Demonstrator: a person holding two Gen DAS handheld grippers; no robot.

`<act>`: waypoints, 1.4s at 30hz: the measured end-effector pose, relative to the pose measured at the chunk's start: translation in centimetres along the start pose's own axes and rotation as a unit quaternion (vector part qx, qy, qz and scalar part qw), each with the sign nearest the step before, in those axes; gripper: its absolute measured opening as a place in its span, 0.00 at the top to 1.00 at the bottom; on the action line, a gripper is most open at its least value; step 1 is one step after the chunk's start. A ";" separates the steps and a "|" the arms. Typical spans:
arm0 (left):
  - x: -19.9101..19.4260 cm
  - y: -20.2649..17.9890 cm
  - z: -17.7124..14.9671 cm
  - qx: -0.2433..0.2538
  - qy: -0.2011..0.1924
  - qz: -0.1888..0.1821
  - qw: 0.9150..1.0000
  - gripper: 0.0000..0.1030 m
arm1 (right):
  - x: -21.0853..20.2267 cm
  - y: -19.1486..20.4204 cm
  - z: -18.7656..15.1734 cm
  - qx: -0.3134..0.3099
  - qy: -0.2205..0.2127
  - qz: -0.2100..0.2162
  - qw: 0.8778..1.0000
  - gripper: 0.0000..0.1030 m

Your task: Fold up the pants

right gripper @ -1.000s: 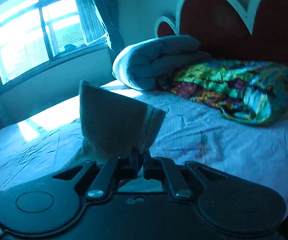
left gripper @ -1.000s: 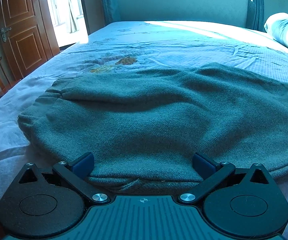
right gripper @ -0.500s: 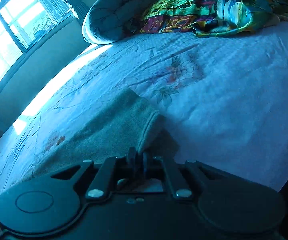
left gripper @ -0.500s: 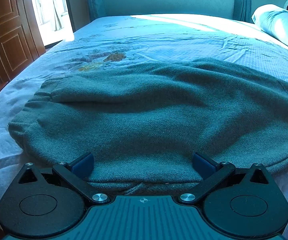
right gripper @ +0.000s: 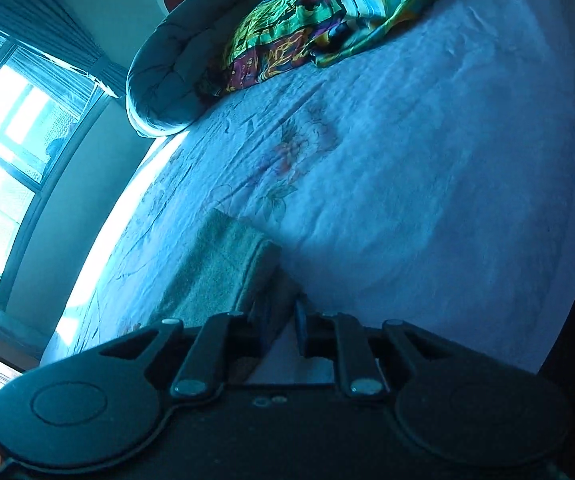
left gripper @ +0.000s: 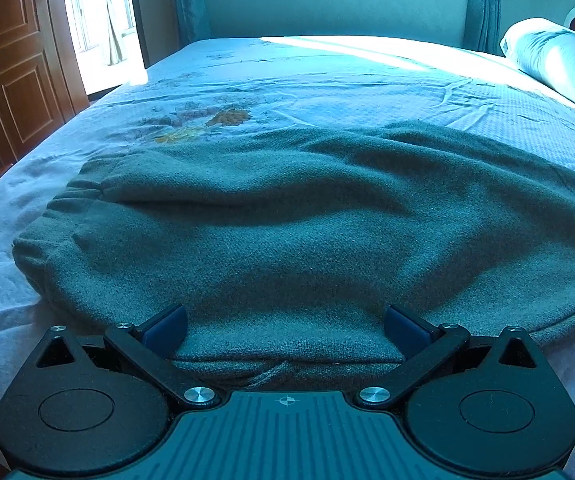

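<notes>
A: Left claw (left gripper: 285, 330), status?

B: I see its jaws spread wide, one at each side of the near edge of the pants (left gripper: 307, 232); the grey cloth lies flat across the bed (left gripper: 327, 80), waistband at the left.

A: Right claw (right gripper: 285, 320)?

B: Its jaws have just been opening, now a narrow gap; the folded cuff end of the pants (right gripper: 223, 268) lies on the sheet just ahead, its corner at the left pad; no clamping that I can see; rolled quilt (right gripper: 171, 68) and patterned blanket (right gripper: 327, 12) lie well beyond.
</notes>
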State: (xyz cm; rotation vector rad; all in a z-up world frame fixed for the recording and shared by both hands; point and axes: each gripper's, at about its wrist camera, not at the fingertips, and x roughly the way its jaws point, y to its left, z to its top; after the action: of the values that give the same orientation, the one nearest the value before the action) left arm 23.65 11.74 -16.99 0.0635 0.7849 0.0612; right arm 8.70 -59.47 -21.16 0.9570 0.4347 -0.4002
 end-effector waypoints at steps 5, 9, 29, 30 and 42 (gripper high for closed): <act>0.0 -0.1 -0.1 0.000 -0.002 0.002 1.000 0.00 | 1.5 0.2 0.6 -0.007 0.013 0.033 0.999 1.00; -0.6 0.0 -0.2 0.001 -0.011 0.005 1.000 0.00 | -1.7 4.8 1.0 -0.132 -0.058 0.047 0.988 1.00; -0.8 0.7 -0.5 -0.004 -0.015 -0.011 1.000 0.00 | -0.2 1.1 0.5 0.015 0.009 0.011 1.000 0.92; -0.7 0.8 -0.5 -0.004 -0.014 -0.012 1.000 0.00 | 0.0 1.1 0.2 0.020 0.012 0.011 1.000 0.92; -1.0 1.3 -0.4 0.003 -0.013 -0.019 1.000 0.00 | -1.7 1.6 -0.5 -0.020 -0.033 -0.004 0.999 0.91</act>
State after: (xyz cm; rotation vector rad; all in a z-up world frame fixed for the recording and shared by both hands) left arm 22.63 12.95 -16.44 0.0557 0.7604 0.0225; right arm 8.01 -57.99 -19.39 0.9007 0.3851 -0.4288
